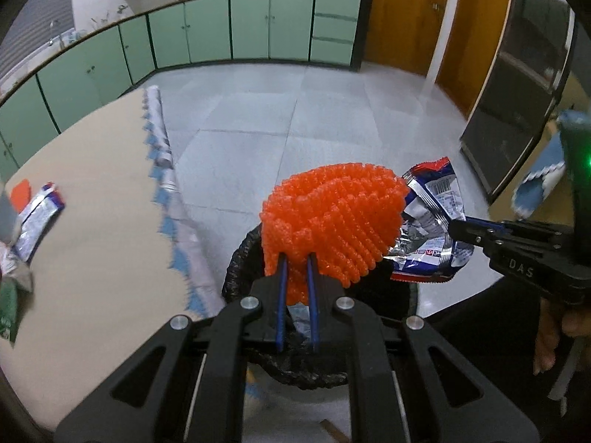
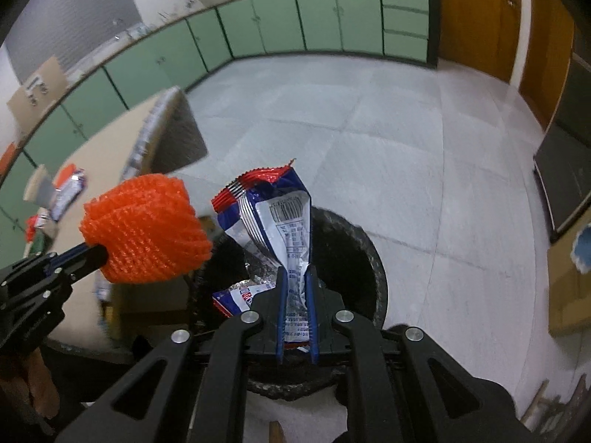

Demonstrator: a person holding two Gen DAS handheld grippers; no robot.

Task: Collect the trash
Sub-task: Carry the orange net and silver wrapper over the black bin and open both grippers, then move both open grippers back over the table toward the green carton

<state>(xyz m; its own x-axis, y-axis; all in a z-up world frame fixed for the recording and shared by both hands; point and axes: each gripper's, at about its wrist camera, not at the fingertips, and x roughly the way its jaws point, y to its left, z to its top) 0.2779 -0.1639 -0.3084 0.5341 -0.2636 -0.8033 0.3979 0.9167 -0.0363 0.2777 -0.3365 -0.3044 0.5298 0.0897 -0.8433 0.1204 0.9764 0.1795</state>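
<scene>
Two pieces of trash are held over the black-lined trash bin (image 2: 373, 258) at lower centre of both views. An orange foam fruit net (image 1: 332, 217) is pinched between the narrowed jaws of the left gripper (image 1: 297, 258). A red, white and blue foil snack wrapper (image 2: 280, 221) is clamped in the nearly closed jaws of the right gripper (image 2: 295, 273). More wrappers (image 1: 37, 217) are seen on the beige table (image 1: 103, 192) at the left of the frame.

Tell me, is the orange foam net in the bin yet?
Not yet. The orange foam net is clamped in the left tool, held above the trash bin.
</scene>
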